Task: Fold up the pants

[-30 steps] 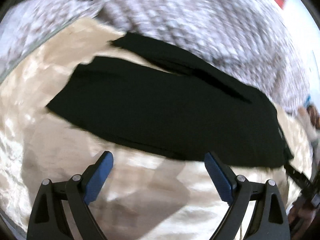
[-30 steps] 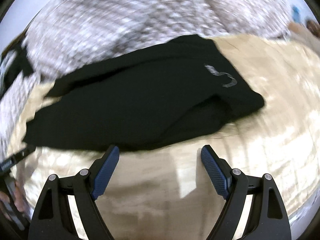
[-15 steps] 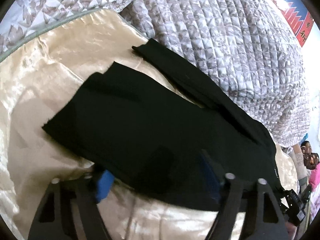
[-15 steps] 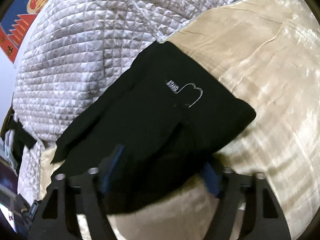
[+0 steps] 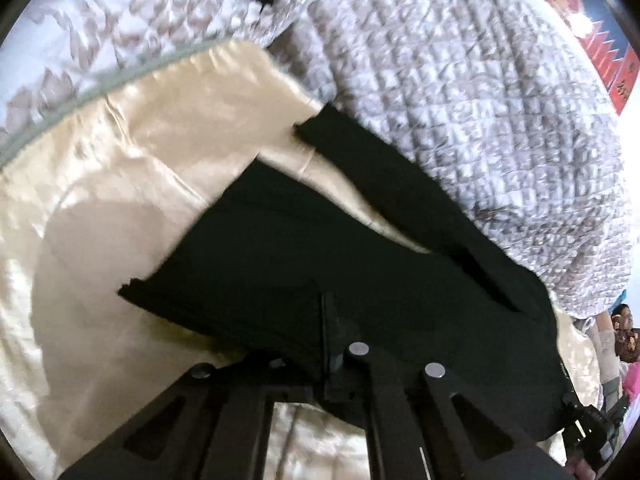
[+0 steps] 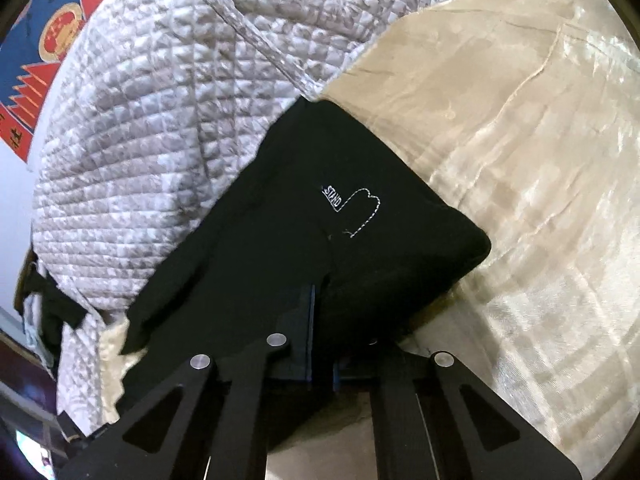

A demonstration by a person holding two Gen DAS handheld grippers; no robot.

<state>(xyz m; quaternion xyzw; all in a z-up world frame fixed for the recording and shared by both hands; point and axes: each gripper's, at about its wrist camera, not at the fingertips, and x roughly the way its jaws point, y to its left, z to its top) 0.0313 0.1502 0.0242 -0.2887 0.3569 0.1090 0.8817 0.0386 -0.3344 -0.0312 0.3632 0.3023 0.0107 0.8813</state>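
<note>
Pants lie flat on cream bedspread, legs toward 11 o'clock, quilt behind. Left gripper and right gripper just clamped onto the near edge. First fold probably only starting; legs unfolded, everything else left.

One pair of pants, two grippers, three cloths beneath and beside them.

We count one pair of black fabric pants with one white stitched logo, one shiny cream satin sheet, one grey quilted blanket, one red-and-blue wall banner, and two black two-finger grippers, left and right.
</note>
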